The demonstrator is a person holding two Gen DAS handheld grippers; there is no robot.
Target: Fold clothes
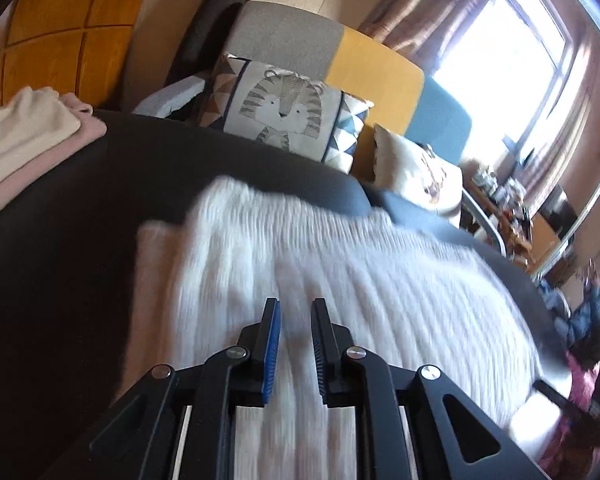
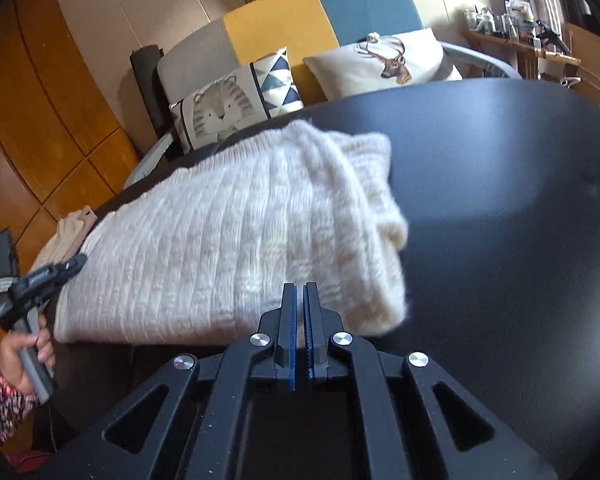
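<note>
A cream ribbed knit sweater (image 1: 360,256) lies folded on the black table (image 1: 60,220). My left gripper (image 1: 296,302) hovers just over the sweater's near part, open, with only knit showing through the gap. In the right wrist view the same sweater (image 2: 220,236) has its thick folded end pointing to the right. My right gripper (image 2: 300,286) is at the sweater's near right edge, shut, with nothing visible between its blue pads. The left gripper (image 2: 74,264) also shows at the sweater's left end, held by a hand (image 2: 24,356).
A stack of folded cream and pink clothes (image 1: 24,136) sits at the table's far left. Behind the table is a grey, yellow and blue sofa (image 1: 376,76) with a tiger cushion (image 1: 284,108) and a deer cushion (image 2: 388,60). Bare black table (image 2: 520,220) extends to the right.
</note>
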